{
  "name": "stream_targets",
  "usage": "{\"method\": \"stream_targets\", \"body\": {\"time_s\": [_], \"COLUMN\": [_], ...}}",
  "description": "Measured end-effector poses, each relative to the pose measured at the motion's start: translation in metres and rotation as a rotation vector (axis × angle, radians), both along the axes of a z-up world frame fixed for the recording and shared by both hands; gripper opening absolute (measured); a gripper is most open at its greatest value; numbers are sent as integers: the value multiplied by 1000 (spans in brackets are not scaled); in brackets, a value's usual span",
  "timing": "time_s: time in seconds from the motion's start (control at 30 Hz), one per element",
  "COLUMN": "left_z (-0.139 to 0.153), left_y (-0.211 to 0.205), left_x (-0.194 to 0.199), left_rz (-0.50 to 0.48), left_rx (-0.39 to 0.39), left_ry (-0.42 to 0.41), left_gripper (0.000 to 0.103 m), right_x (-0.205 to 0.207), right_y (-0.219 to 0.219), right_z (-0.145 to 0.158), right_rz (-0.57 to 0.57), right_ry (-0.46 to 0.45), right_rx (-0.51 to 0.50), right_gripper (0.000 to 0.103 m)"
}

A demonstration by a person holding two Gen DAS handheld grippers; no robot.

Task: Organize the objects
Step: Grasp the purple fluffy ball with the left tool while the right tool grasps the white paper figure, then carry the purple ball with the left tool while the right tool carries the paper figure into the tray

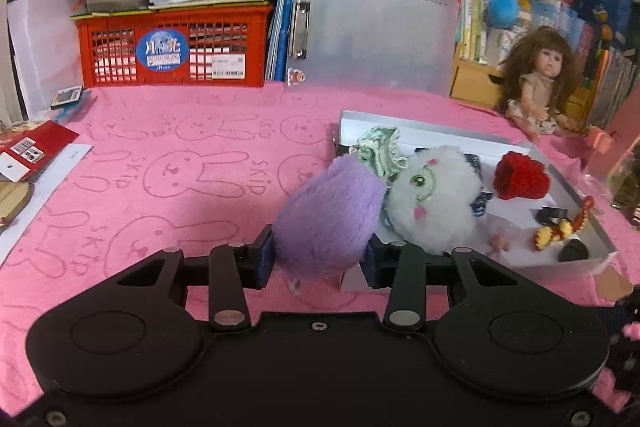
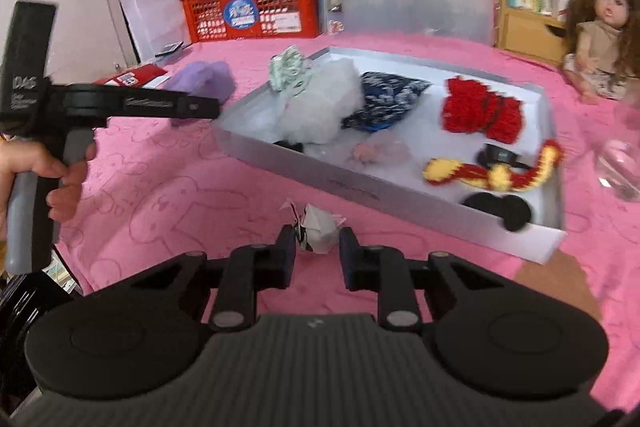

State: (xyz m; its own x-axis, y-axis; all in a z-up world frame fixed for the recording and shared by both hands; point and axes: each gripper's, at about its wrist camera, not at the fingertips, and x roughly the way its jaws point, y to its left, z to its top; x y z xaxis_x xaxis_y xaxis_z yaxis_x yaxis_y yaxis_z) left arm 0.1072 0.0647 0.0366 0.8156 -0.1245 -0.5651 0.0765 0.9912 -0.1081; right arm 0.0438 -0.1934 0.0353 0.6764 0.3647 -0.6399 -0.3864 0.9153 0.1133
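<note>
The purple plush (image 1: 330,215) sits clamped between the fingers of our left gripper (image 1: 320,259), carried above the pink cloth on the bench (image 1: 160,187) and just beside the near-left corner of the white tray (image 1: 592,259). In the right wrist view it hangs at the end of that gripper, a little short of the tray wall.

Our right gripper (image 2: 318,251) is low over the cloth with its fingers set narrowly apart on either side of a small white folded-paper piece (image 2: 318,227). We cannot tell whether the pads touch it yet, so we call it unheld.

We judge the step in hand to be carrying the plush to the tray. The next move calls for lifting it over the rim and lowering it onto a free patch before we let go.

Room is tight on the left end. The white fluffy toy (image 1: 436,203) fills it, with a green ruffled piece (image 1: 378,151) touching it behind. The red knitted piece (image 1: 520,175) and the red-and-yellow crochet piece (image 1: 560,227) take the right end. In the right wrist view, bare tray floor shows along the front wall in the middle. Left of the tray the cloth lies open, giving us a clear way back.
</note>
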Motion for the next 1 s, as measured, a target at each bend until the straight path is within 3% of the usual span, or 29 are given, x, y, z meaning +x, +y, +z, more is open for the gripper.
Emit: {"method": "stream_targets", "body": {"time_s": [0.3,0.43,0.7,1.0], "left_z": [21,25,19,1], "left_y": [4,-9,-43,-75], "left_x": [-38,-41,-24,4], "left_rz": [-67,-95,-128,-118], "left_rx": [-38,-20,-24,8], "left_ry": [-51,-67,-61,-22], "left_gripper": [40,40,40,40], "right_x": [-10,-6,15,40], "right_y": [-47,-57,-63,-77], "right_z": [14,20,25,19], "right_rz": [-120,-160,-223,-297], "right_ry": [-35,-55,-97,-70], "right_rx": [51,68,83,97], "right_gripper": [28,28,28,28]}}
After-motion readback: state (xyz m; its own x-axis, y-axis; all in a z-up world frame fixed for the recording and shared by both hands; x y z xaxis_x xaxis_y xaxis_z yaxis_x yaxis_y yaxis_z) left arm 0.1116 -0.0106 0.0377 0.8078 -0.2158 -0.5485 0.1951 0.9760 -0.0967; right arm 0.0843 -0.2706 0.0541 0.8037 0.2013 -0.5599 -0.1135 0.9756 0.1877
